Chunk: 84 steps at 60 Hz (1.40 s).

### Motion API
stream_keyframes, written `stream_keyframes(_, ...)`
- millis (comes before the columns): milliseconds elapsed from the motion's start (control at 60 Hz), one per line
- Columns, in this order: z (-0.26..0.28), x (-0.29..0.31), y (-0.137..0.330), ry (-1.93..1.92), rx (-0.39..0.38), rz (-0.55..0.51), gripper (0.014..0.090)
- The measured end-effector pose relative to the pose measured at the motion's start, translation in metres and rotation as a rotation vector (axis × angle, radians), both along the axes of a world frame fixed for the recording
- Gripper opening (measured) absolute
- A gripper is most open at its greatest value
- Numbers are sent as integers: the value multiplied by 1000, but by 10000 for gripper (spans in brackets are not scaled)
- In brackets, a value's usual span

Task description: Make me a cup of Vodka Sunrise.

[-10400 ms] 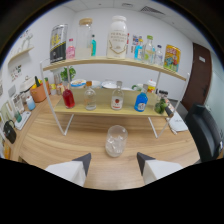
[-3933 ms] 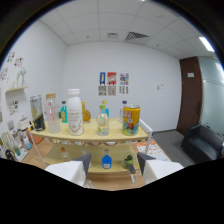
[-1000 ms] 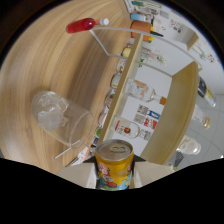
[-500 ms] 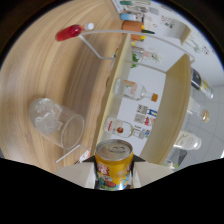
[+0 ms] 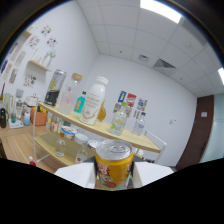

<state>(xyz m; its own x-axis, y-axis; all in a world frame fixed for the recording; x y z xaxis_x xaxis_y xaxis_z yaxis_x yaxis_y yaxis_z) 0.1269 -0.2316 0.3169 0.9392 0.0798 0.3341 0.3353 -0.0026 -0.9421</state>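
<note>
Jaws clamped on the can point(image 5: 114, 164), held upright in front of the shelf point(image 5: 107, 131). Best kept level and gripped firmly while carried, clear of the bottles point(image 5: 94, 101) on the top shelf.

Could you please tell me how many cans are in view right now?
1: the yellow can sits gripped between the gripper's fingers, in front of the shelf. Others could be hidden among the bottles there.

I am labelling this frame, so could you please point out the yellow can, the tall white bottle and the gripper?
yellow can point(image 5: 114, 167), gripper view, printed side wall.
tall white bottle point(image 5: 94, 101), gripper view, middle of body.
gripper point(image 5: 114, 176), gripper view, midway between fingertips.
</note>
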Motion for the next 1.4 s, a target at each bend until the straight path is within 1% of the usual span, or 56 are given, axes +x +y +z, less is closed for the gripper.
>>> stream_keyframes(83,-12,32,-5,136,-8,-19,522)
stream_keyframes(250,-68,87,1,300,-75,-67,522)
stream_keyframes(433,-154,129,16,359,-201,-118,522)
stream_keyframes(550,-204,142,19,364,-290,-151,521)
stream_keyframes(650,-237,150,25,376,-343,-169,522)
stream_keyframes(783,-260,152,28,375,-386,-183,521)
stream_keyframes(900,-275,149,21,364,-428,-196,528)
stream_keyframes(917,-273,149,21,364,-415,-194,527)
stream_keyframes(1133,-277,150,8,345,-426,-221,538)
stream_keyframes(1267,-282,152,4,363,-453,-252,544)
stream_keyframes(1300,-283,153,3,356,-466,-262,564)
stream_keyframes(1333,-283,154,2,346,-478,-271,617)
stream_keyframes(1350,-282,155,1,340,-481,-277,653)
stream_keyframes(1400,-274,157,-3,324,-474,-296,792)
